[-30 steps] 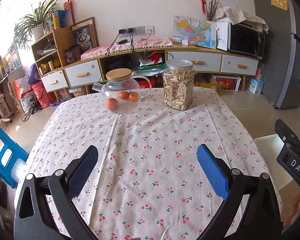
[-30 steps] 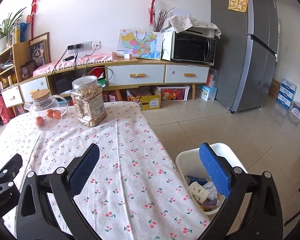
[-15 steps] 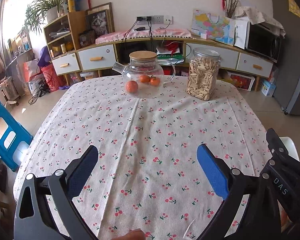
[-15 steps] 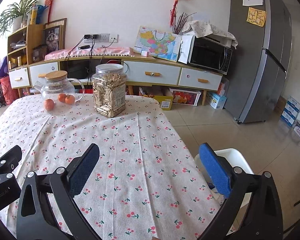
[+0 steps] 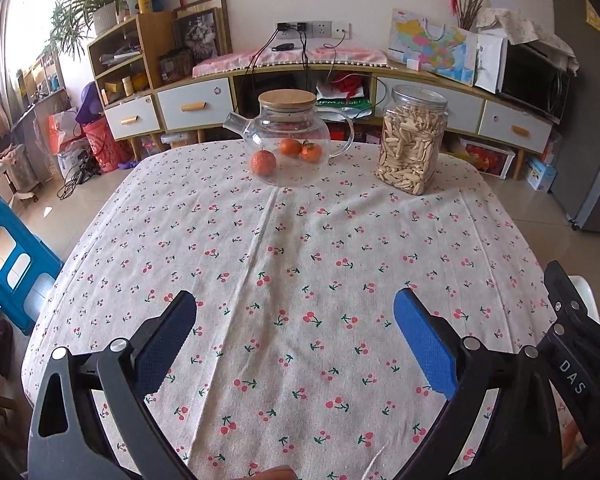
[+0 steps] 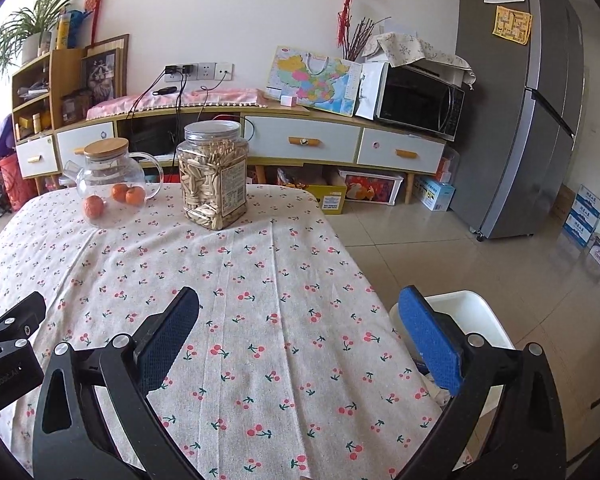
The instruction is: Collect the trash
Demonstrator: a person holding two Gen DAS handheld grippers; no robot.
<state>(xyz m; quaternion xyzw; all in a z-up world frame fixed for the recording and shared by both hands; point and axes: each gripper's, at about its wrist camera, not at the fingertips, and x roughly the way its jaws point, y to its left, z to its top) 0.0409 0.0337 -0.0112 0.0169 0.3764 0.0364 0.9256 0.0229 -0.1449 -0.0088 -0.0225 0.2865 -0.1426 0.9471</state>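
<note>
Both claws have swung back toward the desk. Left claw and right claw hover over its cherry cloth, released and empty. Beside the desk's right edge stands the white trash bin, its contents hidden.

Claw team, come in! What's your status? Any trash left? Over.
Left claw open, empty. Right claw open, empty. No trash visible on tablecloth; white bin beside table. Only teapot and jar ahead.
</note>
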